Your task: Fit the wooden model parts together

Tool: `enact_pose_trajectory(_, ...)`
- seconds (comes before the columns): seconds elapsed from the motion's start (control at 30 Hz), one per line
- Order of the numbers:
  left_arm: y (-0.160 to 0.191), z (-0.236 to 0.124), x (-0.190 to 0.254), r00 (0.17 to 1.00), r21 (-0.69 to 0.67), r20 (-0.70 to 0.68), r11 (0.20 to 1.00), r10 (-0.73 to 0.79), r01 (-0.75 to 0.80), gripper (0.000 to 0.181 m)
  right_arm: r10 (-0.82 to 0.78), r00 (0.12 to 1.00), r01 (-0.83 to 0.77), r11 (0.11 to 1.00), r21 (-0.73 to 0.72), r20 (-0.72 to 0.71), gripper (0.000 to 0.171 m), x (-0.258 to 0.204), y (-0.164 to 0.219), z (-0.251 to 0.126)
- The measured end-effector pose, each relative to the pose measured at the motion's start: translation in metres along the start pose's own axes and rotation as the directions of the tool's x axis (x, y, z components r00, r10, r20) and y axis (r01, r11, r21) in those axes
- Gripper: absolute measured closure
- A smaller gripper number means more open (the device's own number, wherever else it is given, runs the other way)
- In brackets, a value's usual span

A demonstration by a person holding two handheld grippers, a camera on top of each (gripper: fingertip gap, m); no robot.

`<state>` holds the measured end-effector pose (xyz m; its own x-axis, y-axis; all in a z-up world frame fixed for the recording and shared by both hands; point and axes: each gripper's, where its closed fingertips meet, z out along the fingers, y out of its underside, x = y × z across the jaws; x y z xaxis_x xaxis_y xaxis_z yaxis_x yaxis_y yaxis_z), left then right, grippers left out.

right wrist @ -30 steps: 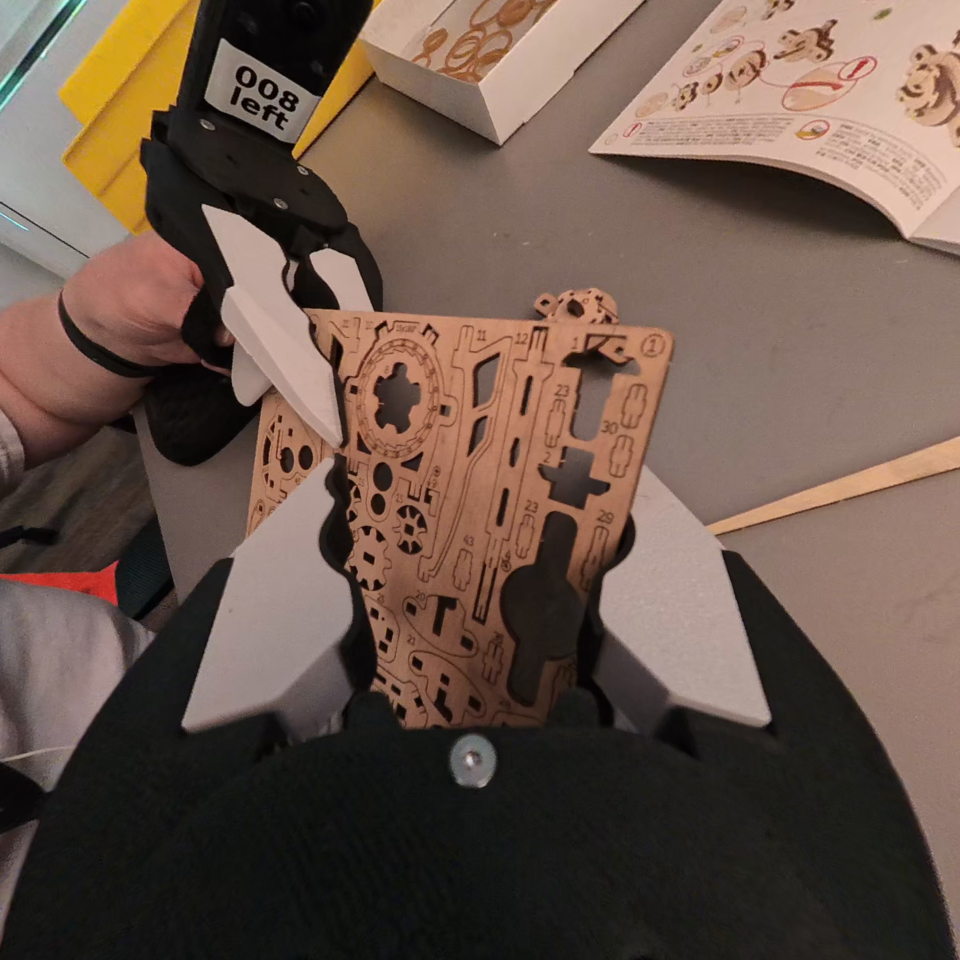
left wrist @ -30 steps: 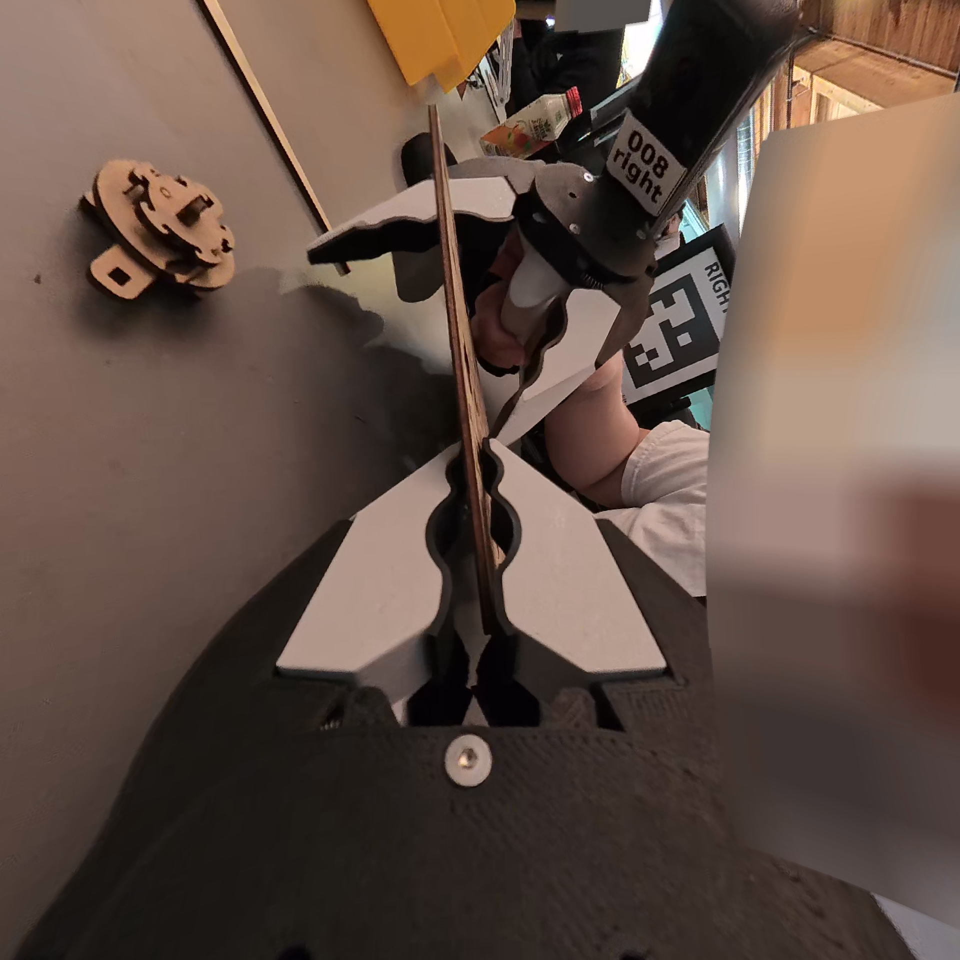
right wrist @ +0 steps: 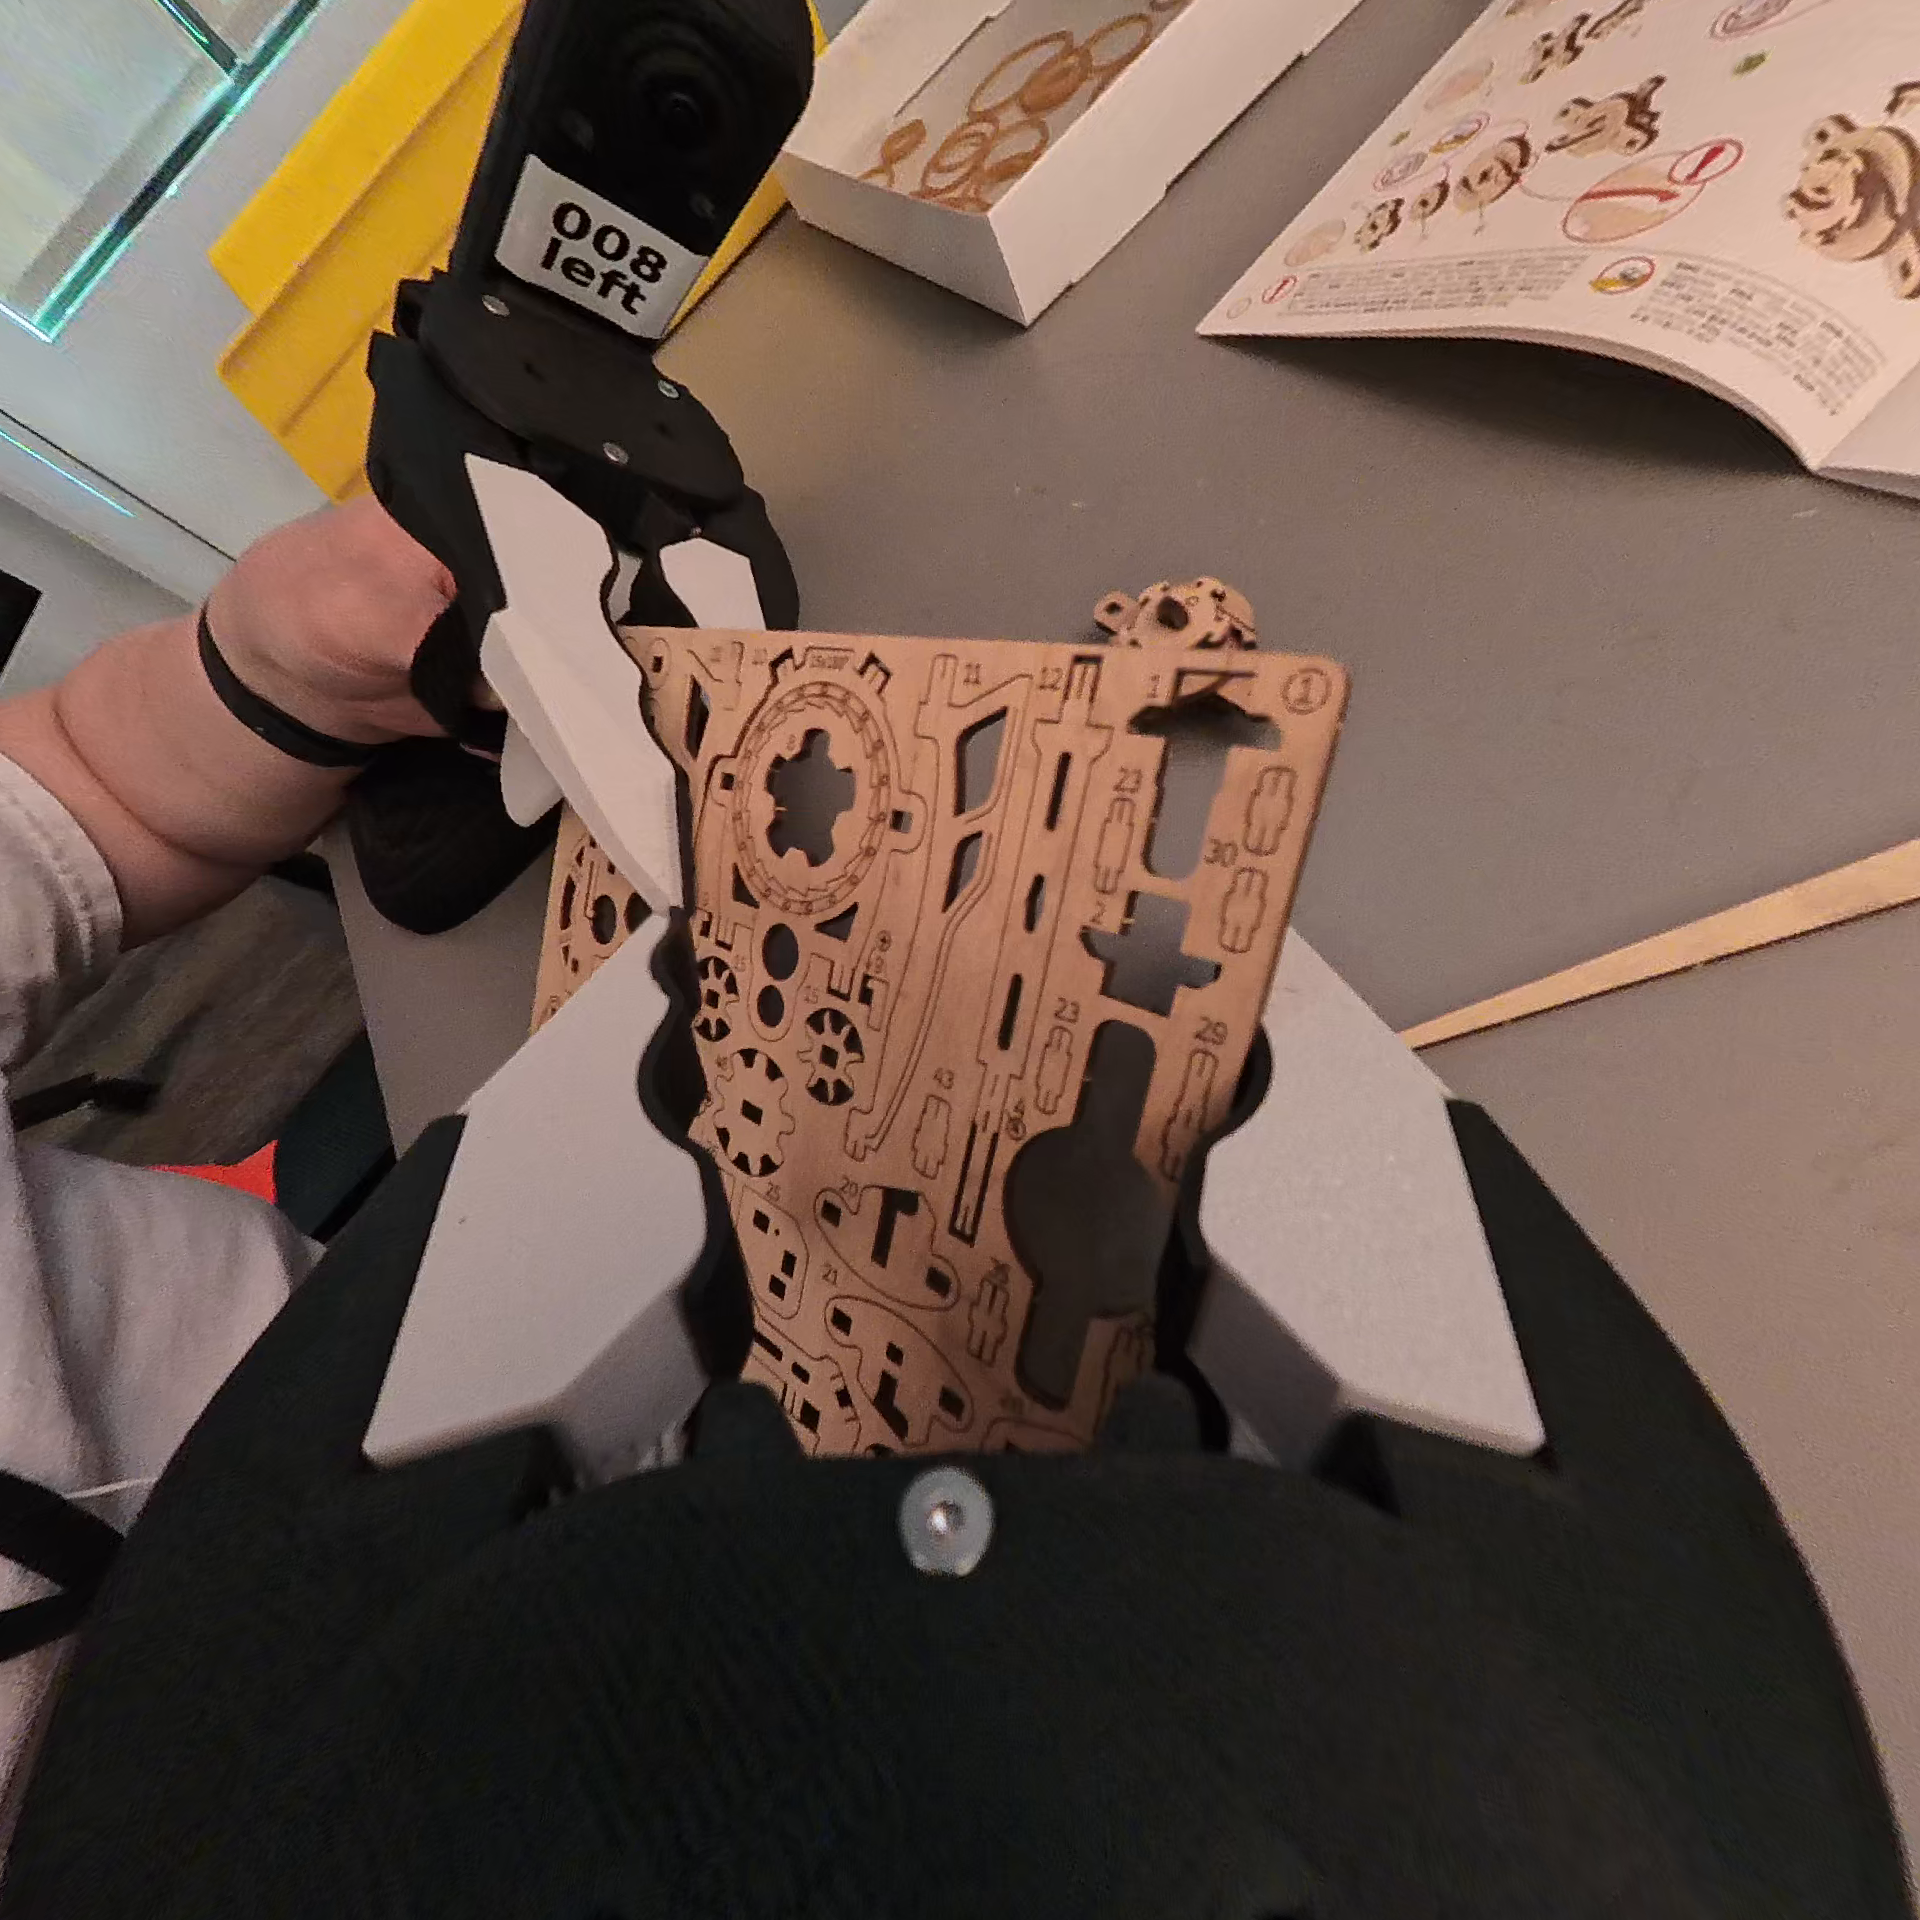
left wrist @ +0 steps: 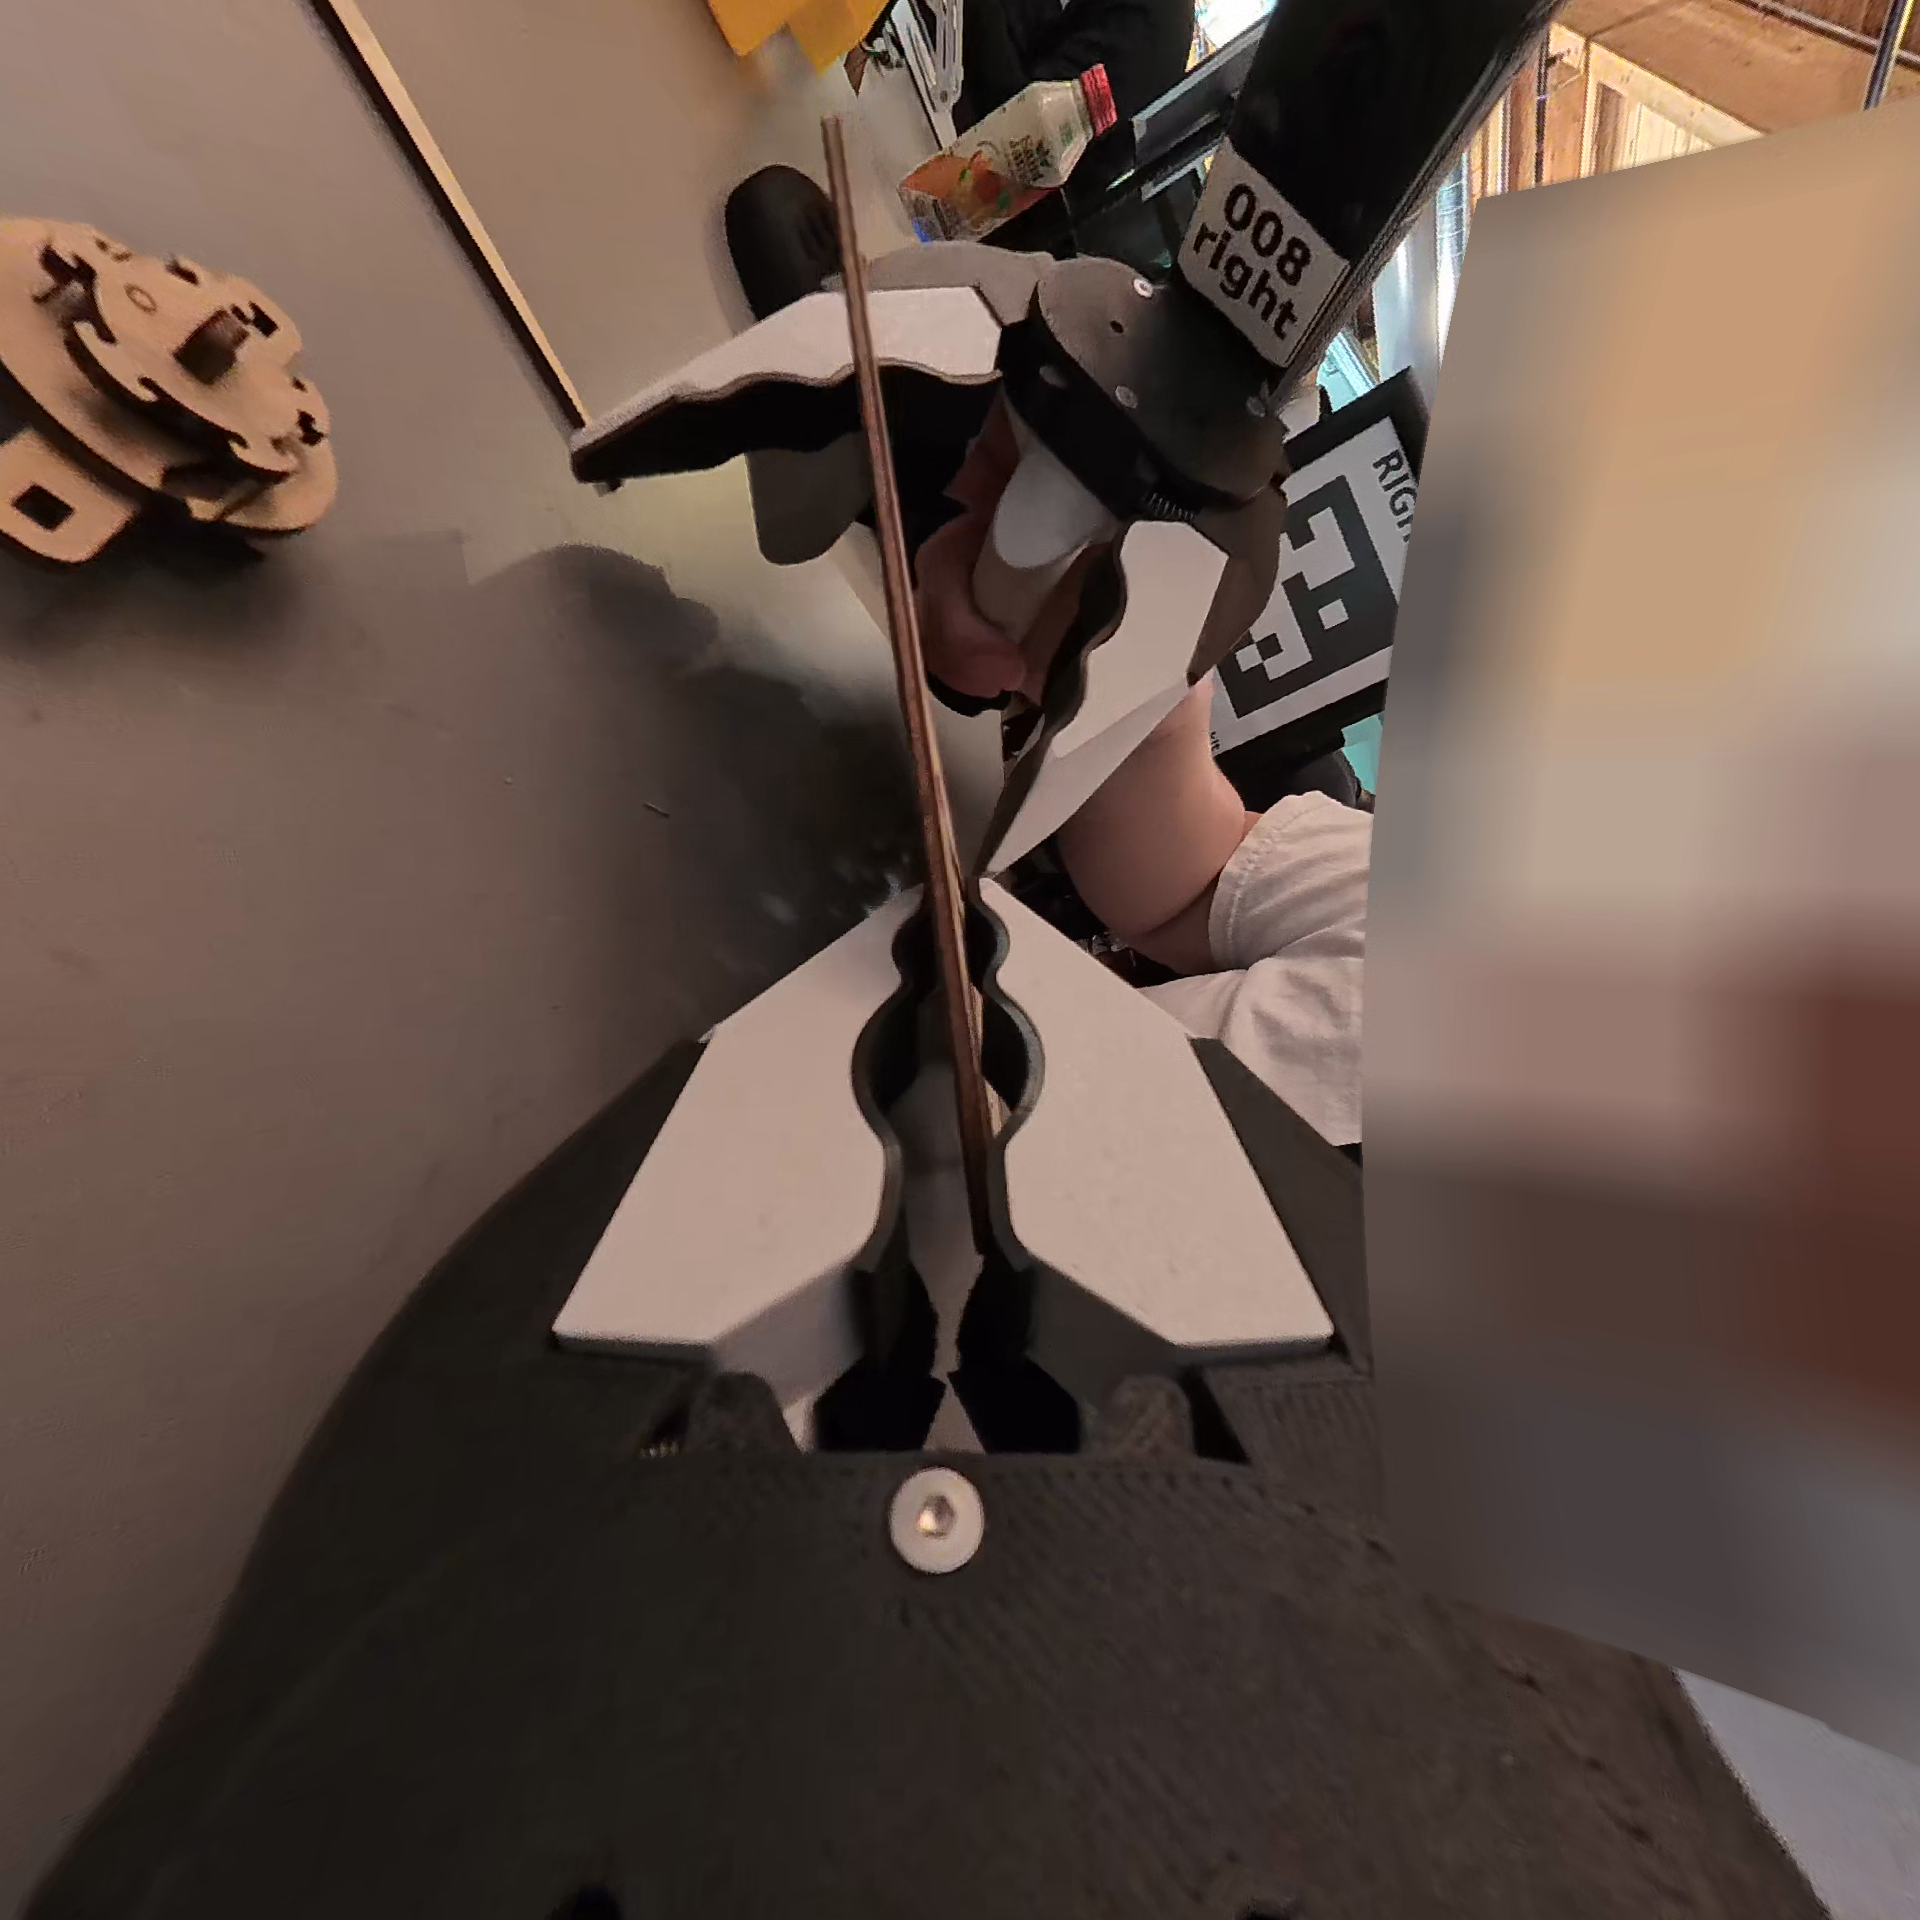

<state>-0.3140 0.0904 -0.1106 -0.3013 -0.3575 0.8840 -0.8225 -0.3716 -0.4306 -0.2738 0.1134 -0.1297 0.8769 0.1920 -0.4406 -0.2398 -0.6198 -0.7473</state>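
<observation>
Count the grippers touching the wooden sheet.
2. The left gripper pinches the sheet at its left edge; the right gripper spans it, fingers wide apart, at both side edges. Contact there isn't fully visible.

Left wrist view: camera mounted just behind the left gripper [left wrist: 951, 914], looking forward along its fingers, roughly level over the grey bench [left wrist: 312, 935] toward the person's side; the wooden sheet [left wrist: 894, 582] appears edge-on and very near. Right wrist view: camera behind the right gripper [right wrist: 966, 997], tilted down onto the bench top [right wrist: 1558, 644], facing its far edge; the same sheet [right wrist: 935, 935] is seen face-on at close range. Shared field: the sheet, each opposite gripper, and the small wooden assembly [left wrist: 145, 395] [right wrist: 1179, 613] on the bench.
</observation>
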Motion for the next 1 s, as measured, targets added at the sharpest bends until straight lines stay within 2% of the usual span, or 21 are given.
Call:
enact_pose_trajectory(0.1,0.0014,0.0006,-0.002,1.0,-0.007,0.013,1.0,-0.002,0.002,0.18,0.002,1.0,-0.003,0.999,-0.041,-0.02,0.067,0.0031,0.0066,0.004)
enact_pose_trajectory(0.5,0.006,0.003,0.0025,0.999,-0.051,-0.009,0.998,0.036,-0.037,0.179,0.052,0.998,-0.05,0.997,-0.062,0.034,0.068,-0.0017,0.0109,0.0034)
enact_pose_trajectory(0.8,0.0022,0.0012,0.0037,0.998,-0.033,-0.059,0.999,-0.035,0.033,0.175,0.036,0.999,-0.035,0.998,-0.043,0.035,0.068,-0.0022,0.0051,0.0021)
enact_pose_trajectory(1.0,0.0023,0.0014,0.0002,0.998,-0.032,-0.042,0.998,-0.054,0.053,0.178,0.034,0.999,-0.034,0.998,-0.053,0.013,0.069,0.0014,0.0076,0.0039)
